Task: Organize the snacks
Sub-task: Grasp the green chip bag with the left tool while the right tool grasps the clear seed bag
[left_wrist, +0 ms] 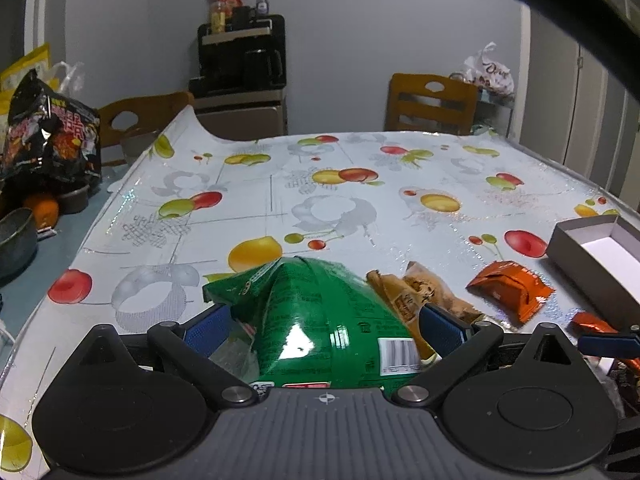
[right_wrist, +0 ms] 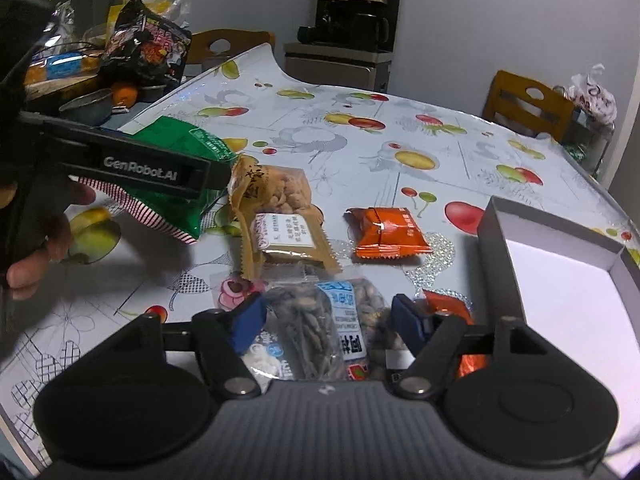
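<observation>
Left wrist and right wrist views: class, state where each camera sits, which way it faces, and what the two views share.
Left wrist: on the left gripper, looking across the table; its fingers flank a green bag.
Right wrist: on the right gripper, facing the table; its fingers flank a clear nut packet; a hand shows at left.
Shared: green bag, orange packet, grey box.

Far tablecloth open, near edge crowded

Snack packets (right_wrist: 288,216) and the grey box (right_wrist: 496,240) block the near right; the tablecloth (left_wrist: 360,200) beyond lies bare.
</observation>
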A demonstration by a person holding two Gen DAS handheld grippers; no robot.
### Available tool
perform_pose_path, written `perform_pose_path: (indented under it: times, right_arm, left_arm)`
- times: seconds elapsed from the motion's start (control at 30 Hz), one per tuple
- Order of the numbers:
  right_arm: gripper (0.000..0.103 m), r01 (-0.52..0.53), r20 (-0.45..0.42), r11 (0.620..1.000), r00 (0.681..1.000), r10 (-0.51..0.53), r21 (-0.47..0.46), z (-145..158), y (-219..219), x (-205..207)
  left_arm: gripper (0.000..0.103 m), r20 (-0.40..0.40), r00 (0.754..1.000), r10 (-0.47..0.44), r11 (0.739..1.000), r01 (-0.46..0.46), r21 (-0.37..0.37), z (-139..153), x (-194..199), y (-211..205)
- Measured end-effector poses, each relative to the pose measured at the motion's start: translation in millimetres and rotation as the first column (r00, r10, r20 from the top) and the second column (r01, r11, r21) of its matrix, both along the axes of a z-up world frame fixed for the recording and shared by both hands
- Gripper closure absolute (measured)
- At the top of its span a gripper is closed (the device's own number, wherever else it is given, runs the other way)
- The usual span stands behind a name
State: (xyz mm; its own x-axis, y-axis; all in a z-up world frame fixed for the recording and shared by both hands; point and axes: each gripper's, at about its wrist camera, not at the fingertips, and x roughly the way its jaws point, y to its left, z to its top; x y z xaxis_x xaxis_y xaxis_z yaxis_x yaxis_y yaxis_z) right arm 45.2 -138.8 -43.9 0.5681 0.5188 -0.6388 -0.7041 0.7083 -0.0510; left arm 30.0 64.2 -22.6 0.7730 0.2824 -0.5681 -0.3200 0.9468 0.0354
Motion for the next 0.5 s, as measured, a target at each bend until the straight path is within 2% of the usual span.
perform_pose_path:
  times: [0.23, 0.5]
  right_arm:
    - [0.057, -0.004, 0.032, 1.0, 0.999, 0.003, 0.011, 1.8, -2.7, -5.8]
    - [0.068, 0.021, 0.051, 0.998, 0.998, -0.024, 0.057, 9.7, -9.3, -9.9]
  left_arm:
    - [0.022, -0.018, 1.0, 0.006, 1.0, -0.007, -0.027, -4.9, -1.3, 5.7]
    - [0.027, 0.011, 0.999, 0.039, 0.999, -0.039, -0.013, -0.8, -10.0, 7.7]
